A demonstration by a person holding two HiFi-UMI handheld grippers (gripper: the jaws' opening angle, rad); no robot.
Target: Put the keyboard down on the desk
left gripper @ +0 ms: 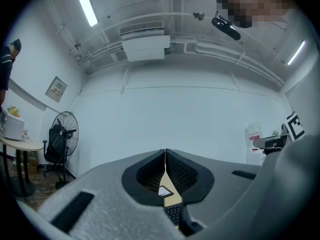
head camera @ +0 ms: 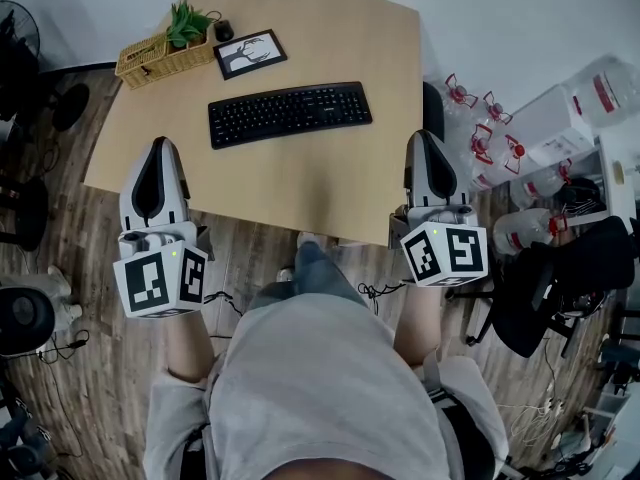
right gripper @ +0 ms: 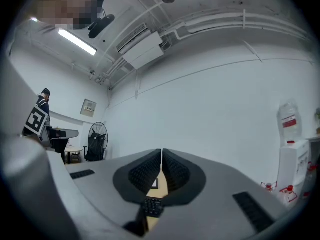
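Note:
A black keyboard [head camera: 289, 112] lies flat on the light wooden desk [head camera: 330, 178], near its middle, touched by neither gripper. My left gripper [head camera: 157, 151] hovers at the desk's near left edge, shut and empty. My right gripper [head camera: 428, 146] hovers at the near right edge, also shut with nothing in it. In the left gripper view the jaws [left gripper: 165, 156] meet along a thin seam, with a sliver of keyboard [left gripper: 173, 213] showing below. The right gripper view shows its jaws [right gripper: 161, 159] closed too, with a bit of keyboard [right gripper: 152, 206] beneath them.
A wicker basket [head camera: 160, 58] with a green plant [head camera: 187, 22] stands at the desk's far left, beside a framed picture [head camera: 249, 53] and a small black object [head camera: 223, 30]. Water bottles [head camera: 497, 143] crowd the floor at right. Fans [head camera: 25, 318] stand at left.

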